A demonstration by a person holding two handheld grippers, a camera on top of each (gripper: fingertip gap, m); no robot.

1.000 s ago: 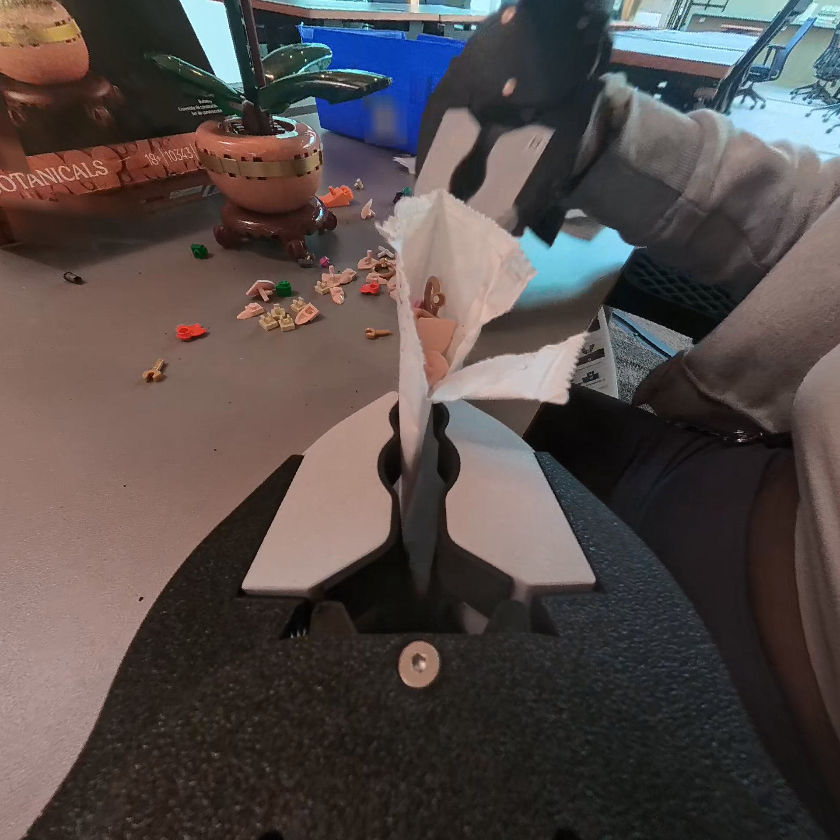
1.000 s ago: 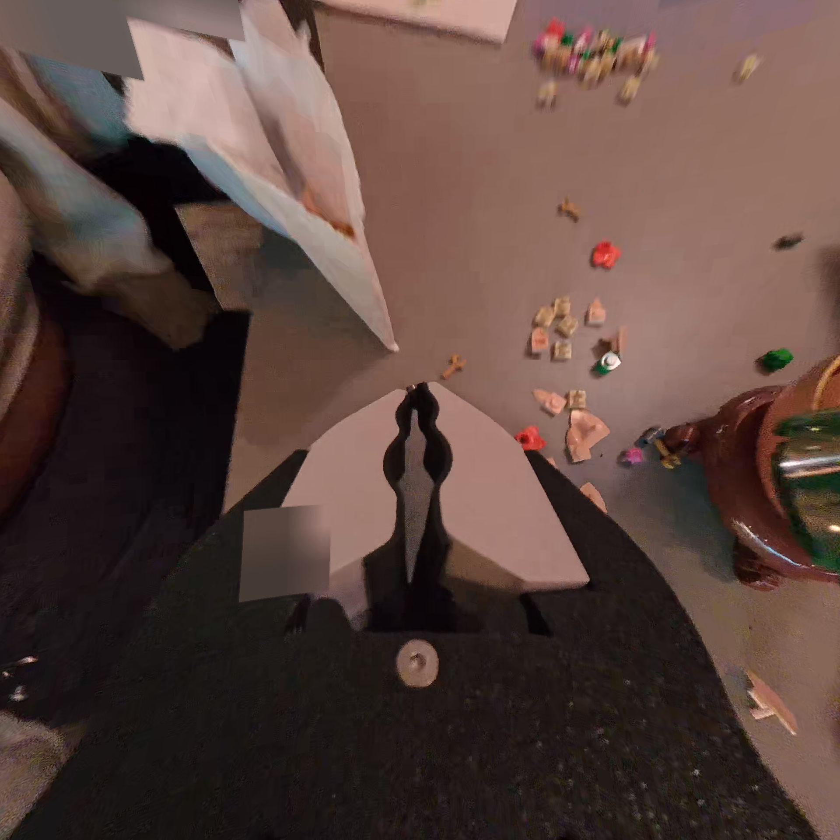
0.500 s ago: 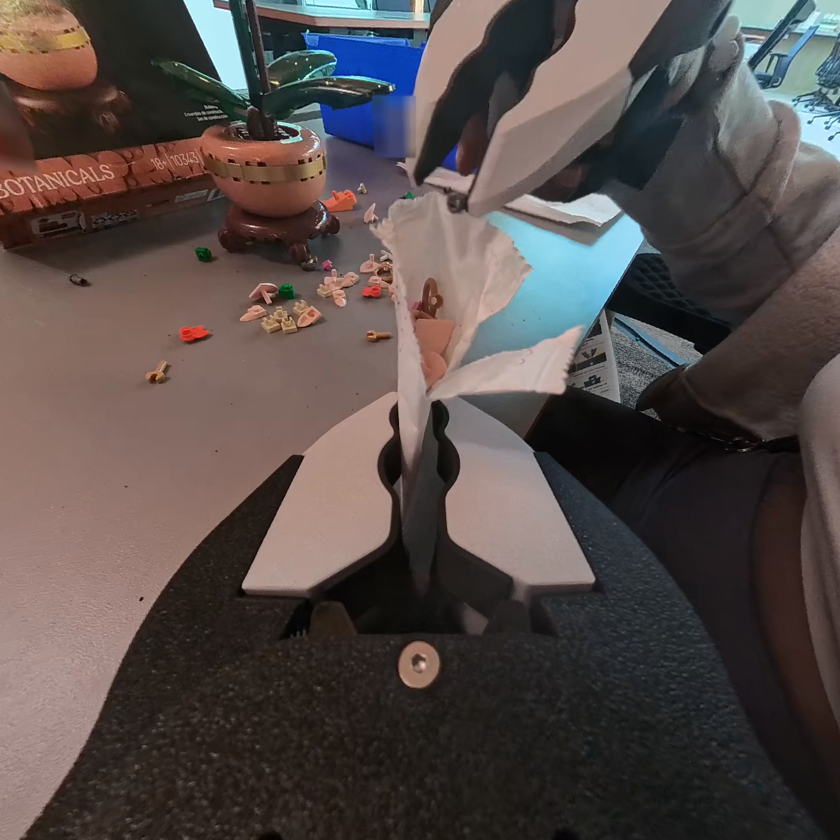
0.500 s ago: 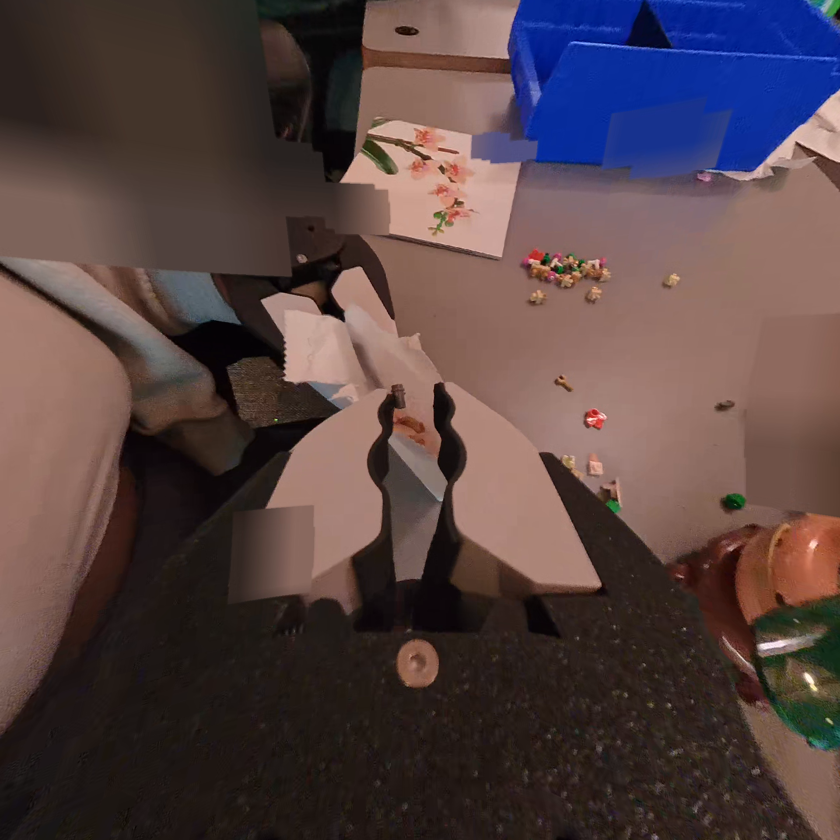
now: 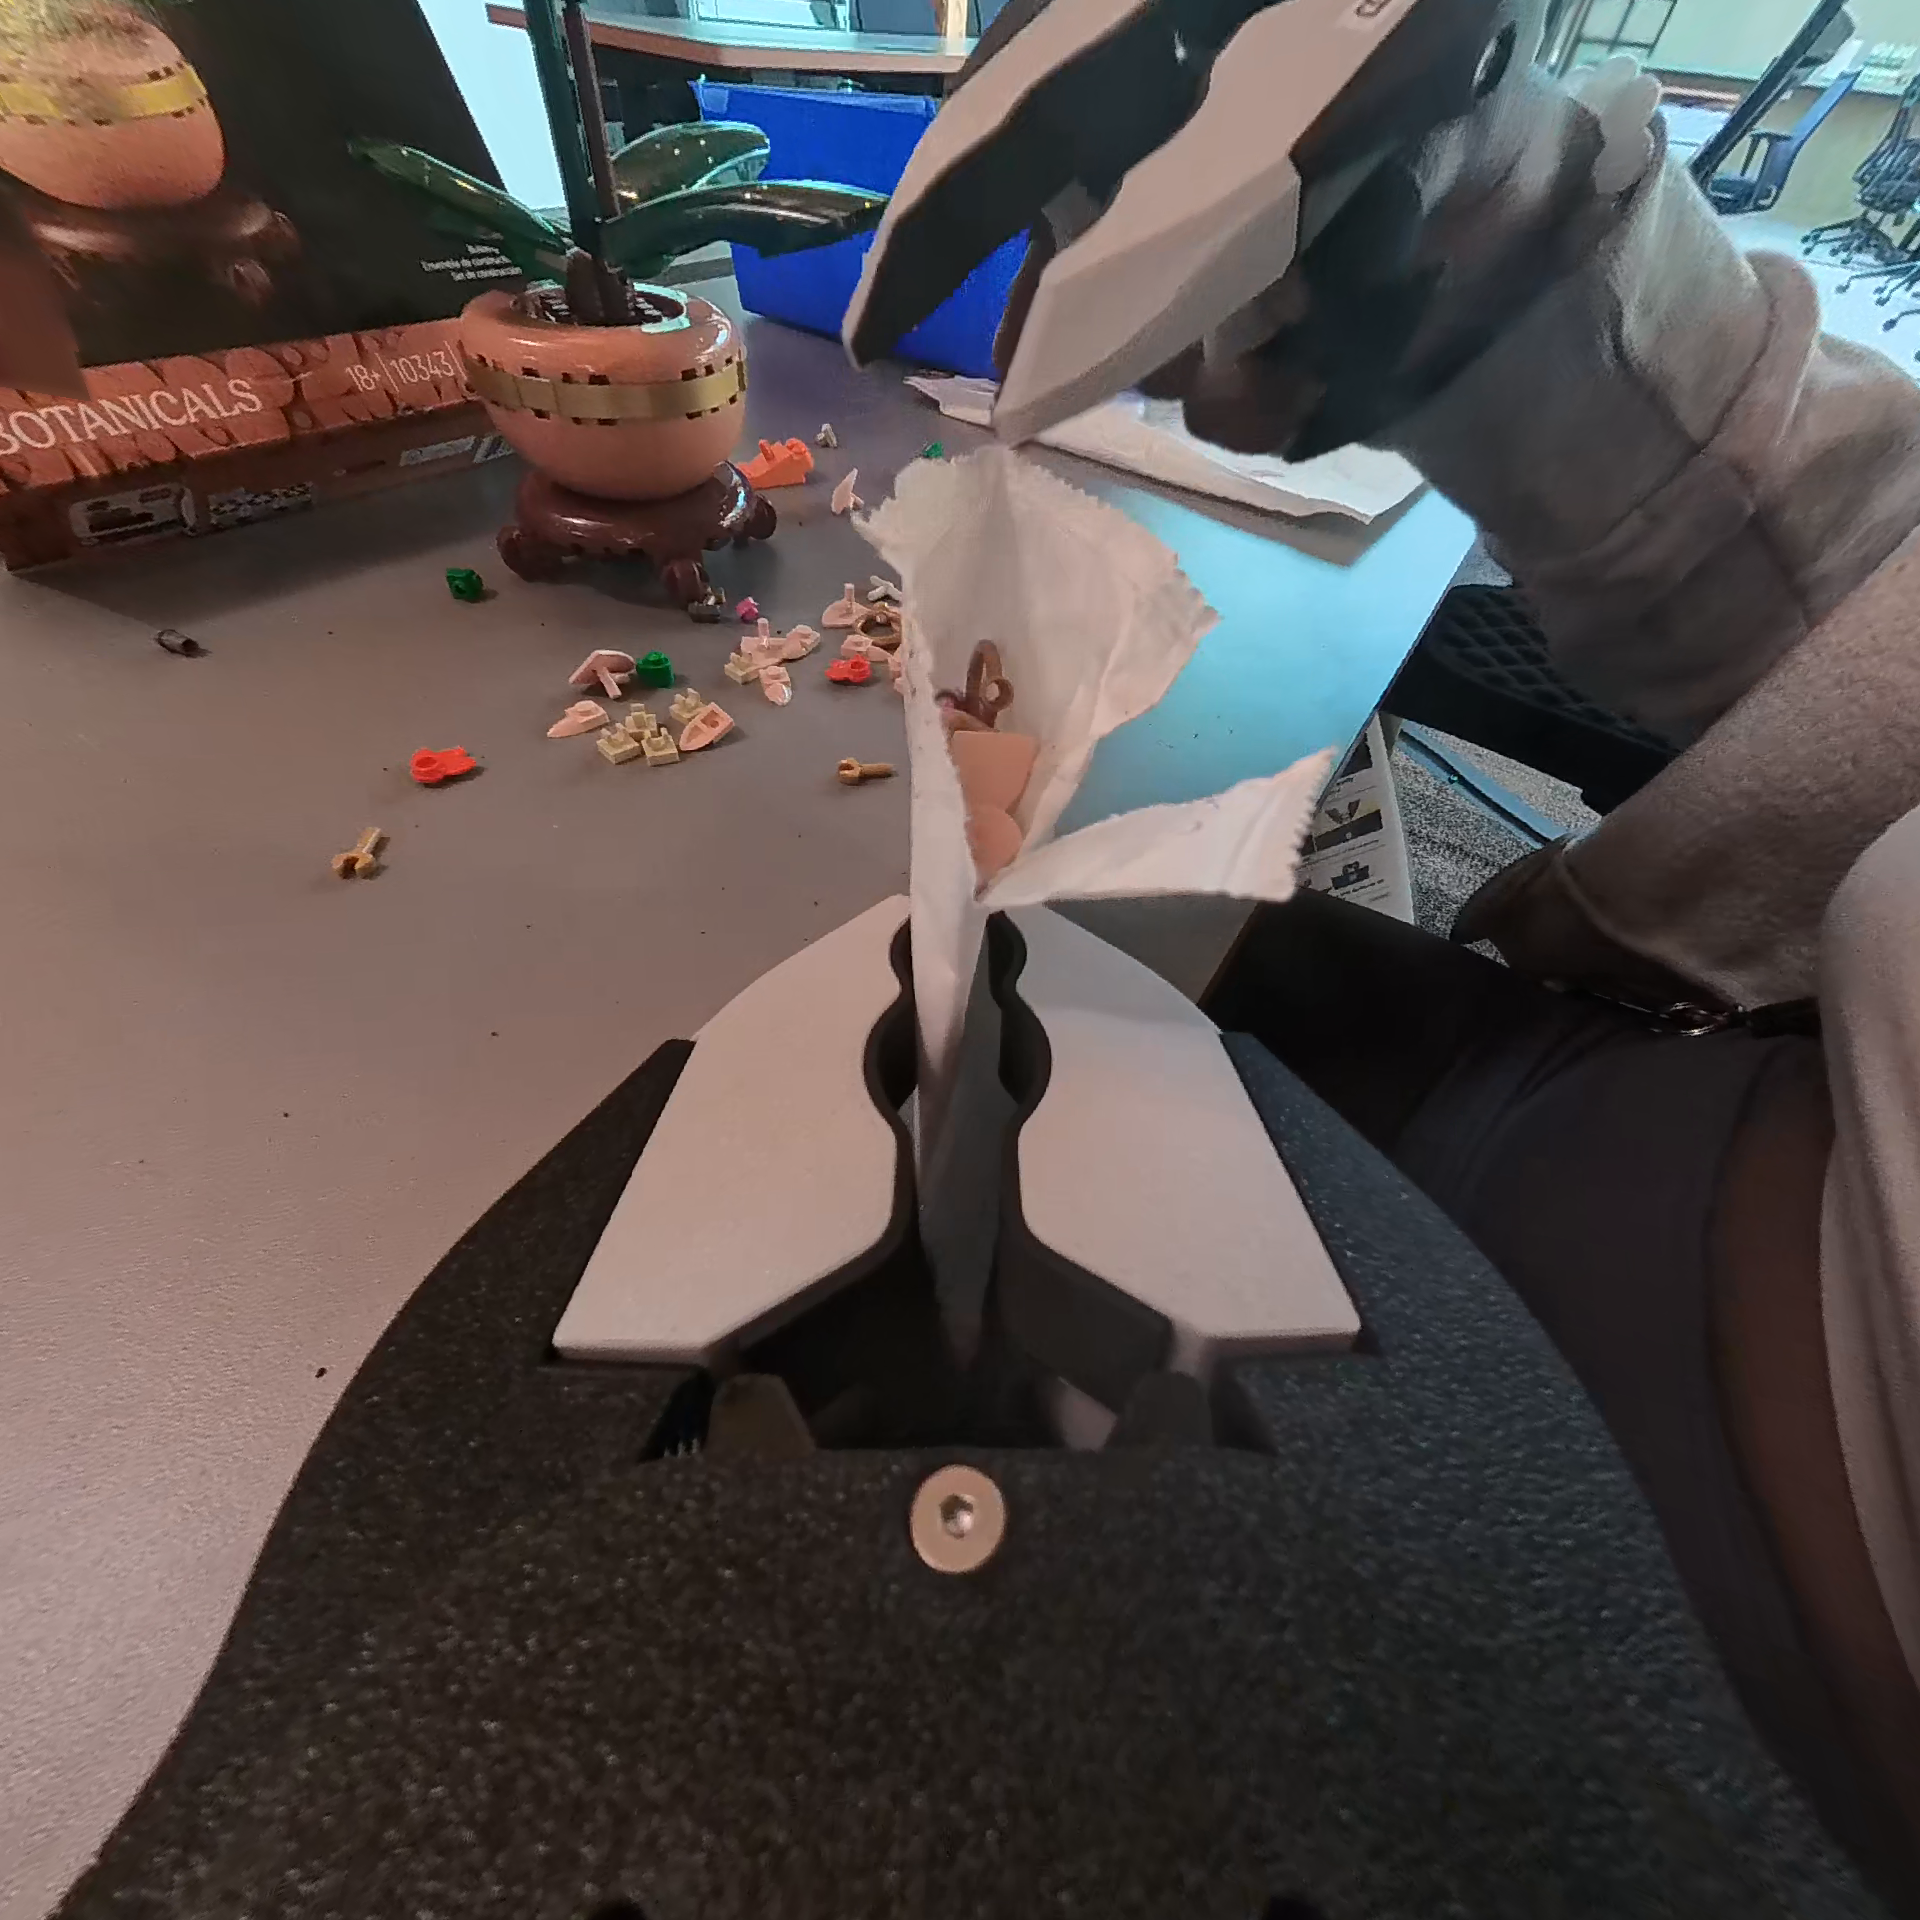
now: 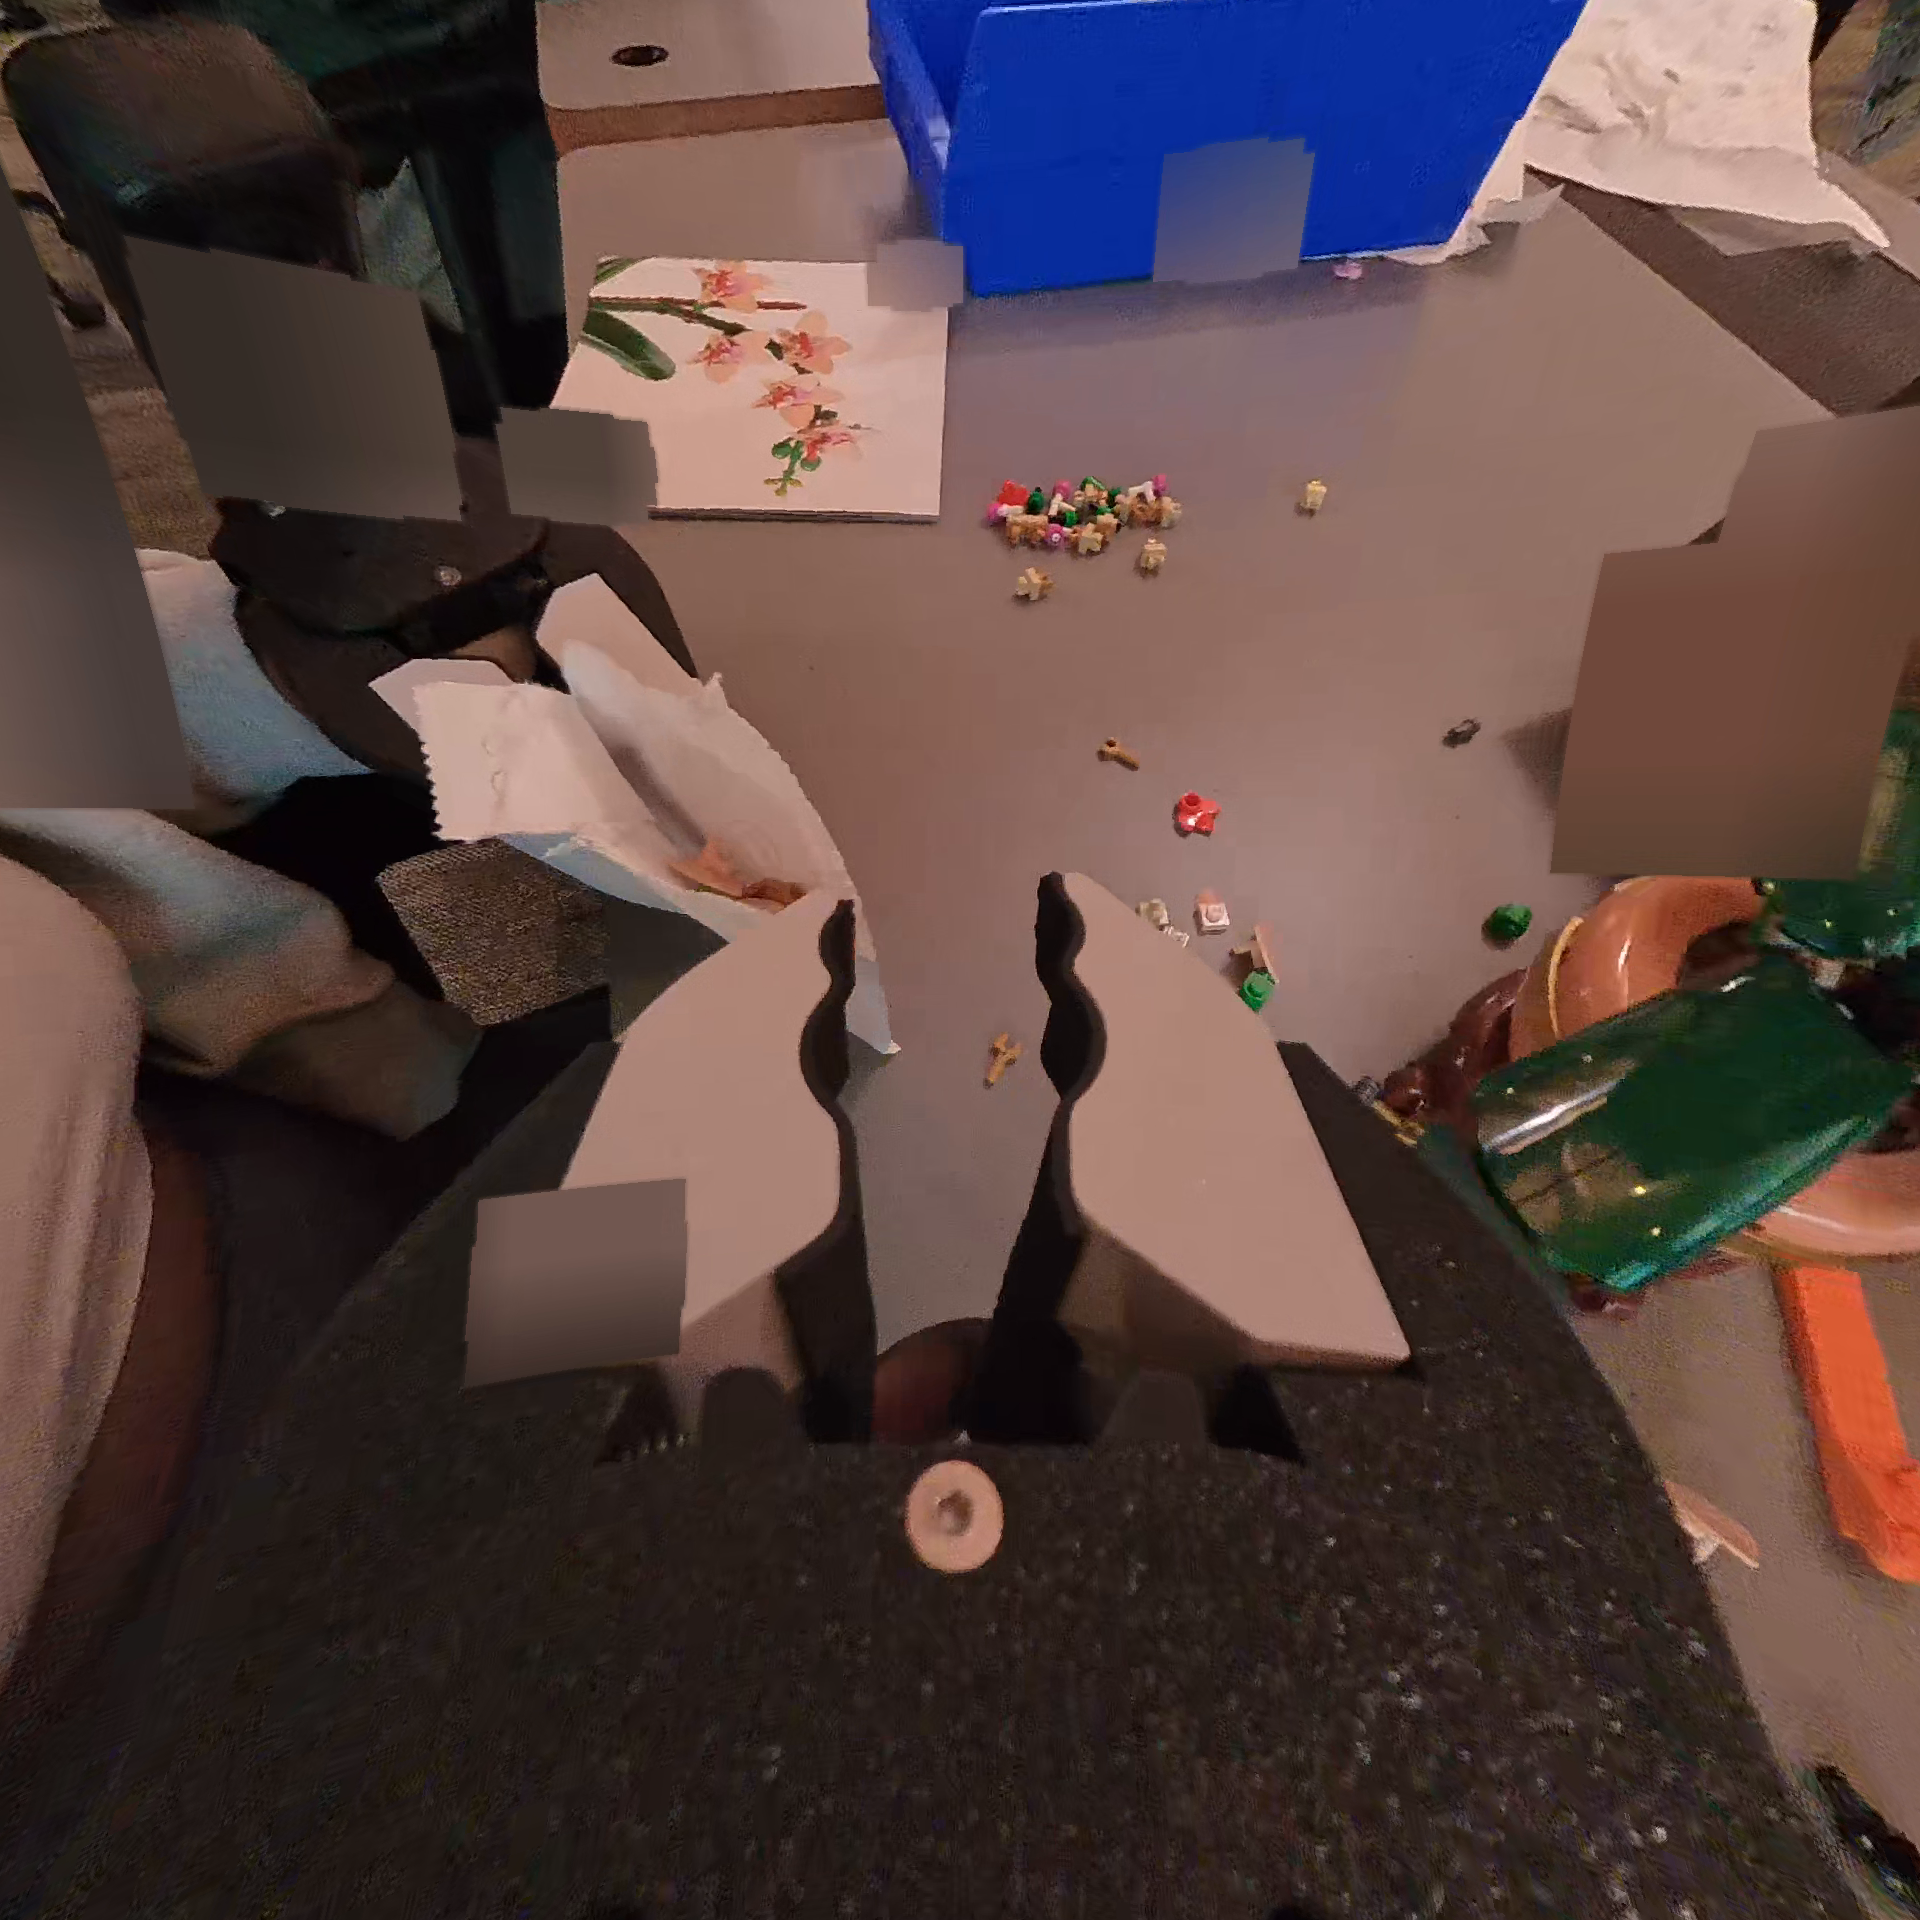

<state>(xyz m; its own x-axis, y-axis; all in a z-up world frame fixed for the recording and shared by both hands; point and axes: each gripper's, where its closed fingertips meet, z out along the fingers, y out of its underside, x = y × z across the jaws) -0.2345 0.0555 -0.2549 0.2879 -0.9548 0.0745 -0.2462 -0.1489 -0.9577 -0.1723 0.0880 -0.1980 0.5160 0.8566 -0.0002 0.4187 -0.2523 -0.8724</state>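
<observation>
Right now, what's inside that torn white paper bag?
The paper bag, pinched in the left gripper, shows small toy pieces: a brown one on top, pinkish-tan ones below. Anything deeper is hidden by the paper.

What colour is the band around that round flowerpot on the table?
Gold, ringing the pink flowerpot; the left wrist view shows it best.

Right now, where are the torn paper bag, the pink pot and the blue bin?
torn paper bag (image 5: 1049,623), left wrist view, on its open white inner wall.
pink pot (image 5: 613,416), left wrist view, on its rounded side.
blue bin (image 6: 1195,114), right wrist view, on its front wall.
</observation>
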